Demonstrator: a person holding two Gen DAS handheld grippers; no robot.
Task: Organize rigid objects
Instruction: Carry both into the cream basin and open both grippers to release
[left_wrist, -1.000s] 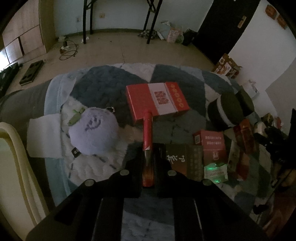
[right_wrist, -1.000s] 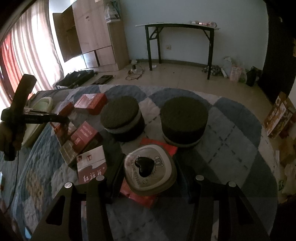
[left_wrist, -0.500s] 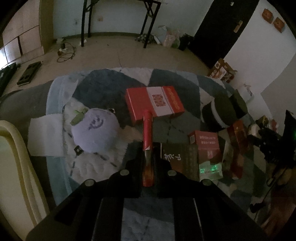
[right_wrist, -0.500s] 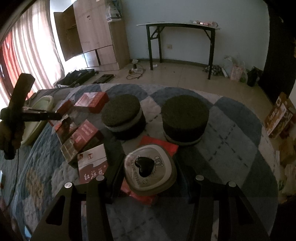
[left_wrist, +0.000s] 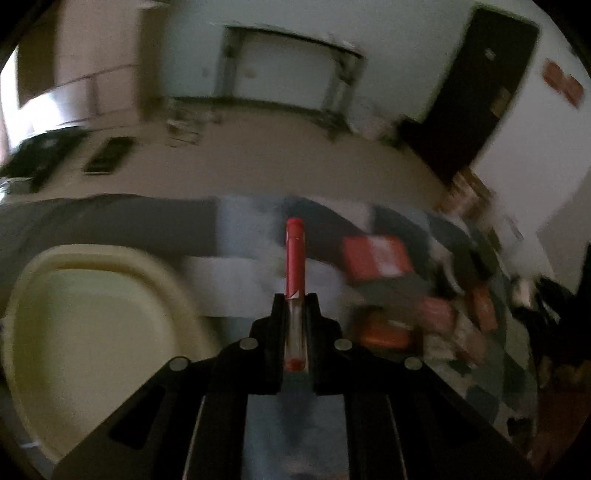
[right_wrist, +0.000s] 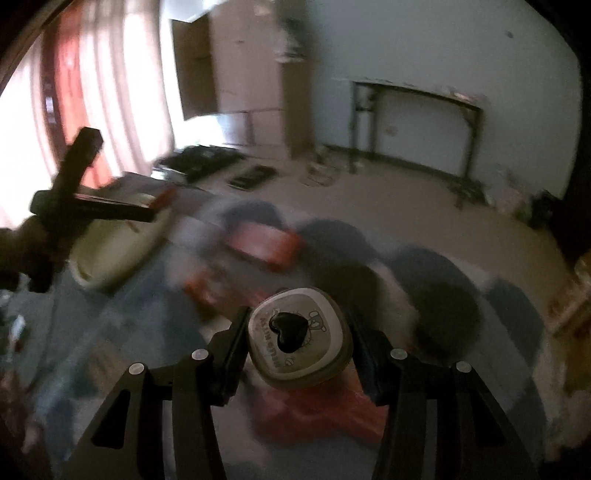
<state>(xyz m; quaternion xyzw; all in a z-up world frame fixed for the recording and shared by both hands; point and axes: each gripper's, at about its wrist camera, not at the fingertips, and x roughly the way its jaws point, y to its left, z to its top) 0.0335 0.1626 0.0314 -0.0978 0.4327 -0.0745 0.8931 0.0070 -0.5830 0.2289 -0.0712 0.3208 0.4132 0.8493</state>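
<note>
My left gripper (left_wrist: 294, 301) is shut on a thin red tube (left_wrist: 294, 254) that sticks out ahead of the fingers, held above the bed just right of a cream basin (left_wrist: 92, 325). My right gripper (right_wrist: 297, 321) is shut on a white rounded-square box with a black heart on its lid (right_wrist: 299, 336), lifted above the quilt. The left gripper (right_wrist: 151, 212) also shows in the right wrist view over the basin (right_wrist: 114, 254). Both views are motion-blurred.
A red and white box (left_wrist: 376, 256) and several smaller red boxes (left_wrist: 436, 317) lie on the checked quilt (right_wrist: 517, 332). Two dark round tins (right_wrist: 447, 314) sit right of centre. A red bag (right_wrist: 332, 410) lies under the right gripper.
My left gripper has swung left with the red tube, from over the boxes to beside the cream basin. My right gripper has lifted the heart box and turned left.
</note>
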